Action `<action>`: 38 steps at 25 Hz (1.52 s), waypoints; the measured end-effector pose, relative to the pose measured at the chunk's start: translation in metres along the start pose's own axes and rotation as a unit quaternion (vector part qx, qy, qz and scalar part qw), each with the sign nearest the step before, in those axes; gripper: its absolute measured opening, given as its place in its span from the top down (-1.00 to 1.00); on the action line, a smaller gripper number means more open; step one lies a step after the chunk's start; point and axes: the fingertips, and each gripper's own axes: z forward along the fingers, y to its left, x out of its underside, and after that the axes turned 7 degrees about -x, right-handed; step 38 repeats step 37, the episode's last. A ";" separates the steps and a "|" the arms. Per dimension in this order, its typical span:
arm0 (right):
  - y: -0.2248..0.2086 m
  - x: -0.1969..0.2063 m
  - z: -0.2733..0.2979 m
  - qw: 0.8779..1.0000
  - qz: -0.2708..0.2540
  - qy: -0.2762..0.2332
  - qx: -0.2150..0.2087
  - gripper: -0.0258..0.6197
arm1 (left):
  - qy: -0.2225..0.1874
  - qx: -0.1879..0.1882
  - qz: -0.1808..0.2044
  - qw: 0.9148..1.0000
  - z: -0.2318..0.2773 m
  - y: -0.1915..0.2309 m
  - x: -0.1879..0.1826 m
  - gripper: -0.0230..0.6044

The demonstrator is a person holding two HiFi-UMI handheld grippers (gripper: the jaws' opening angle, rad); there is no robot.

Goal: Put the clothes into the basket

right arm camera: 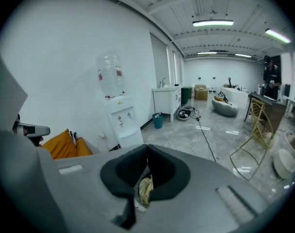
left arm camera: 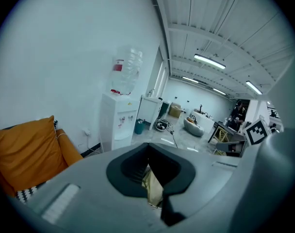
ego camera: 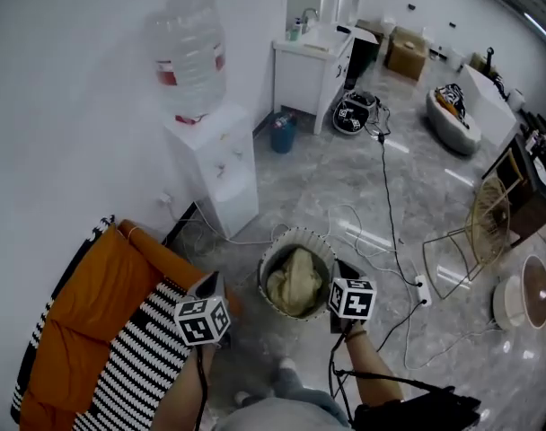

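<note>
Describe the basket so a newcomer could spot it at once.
From the white water dispenser against the wall, come down the grey floor toward the person. The basket is the round, pale-rimmed tub right of the orange sofa, alone in holding a crumpled yellowish cloth.

The clothes (ego camera: 295, 284) are pale yellow, and the basket (ego camera: 295, 234) has a light, speckled rim. The cushion (ego camera: 93, 299) is orange; the throw (ego camera: 143, 357) beside it is striped black and white. The water dispenser (ego camera: 221, 164) is white, its clear bottle (ego camera: 188, 48) labelled red. The bin (ego camera: 283, 136) is teal, the floor (ego camera: 345, 178) grey marble.
</note>
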 end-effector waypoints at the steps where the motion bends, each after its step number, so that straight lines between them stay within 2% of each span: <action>1: 0.002 0.000 -0.011 1.000 0.003 -0.004 0.002 0.91 | -0.007 0.003 0.000 1.000 -0.008 -0.001 -0.005 0.90; 6: 0.018 0.006 -0.050 1.000 -0.001 -0.013 0.006 0.91 | -0.036 0.026 0.005 0.999 -0.036 -0.008 -0.016 0.90; 10: 0.035 0.012 -0.070 1.000 -0.004 -0.018 -0.002 0.91 | -0.036 0.038 0.009 0.999 -0.052 -0.012 -0.006 0.90; 14: 0.045 0.008 -0.085 0.999 -0.026 -0.026 -0.002 0.91 | -0.042 0.034 0.002 0.999 -0.061 -0.007 -0.007 0.90; 20: 0.050 0.006 -0.089 0.999 -0.032 -0.025 -0.003 0.91 | -0.054 0.024 -0.003 0.998 -0.071 0.000 -0.013 0.90; 38: 0.059 0.004 -0.090 0.999 -0.015 -0.035 -0.014 0.91 | -0.057 0.016 -0.018 0.998 -0.079 0.010 -0.008 0.90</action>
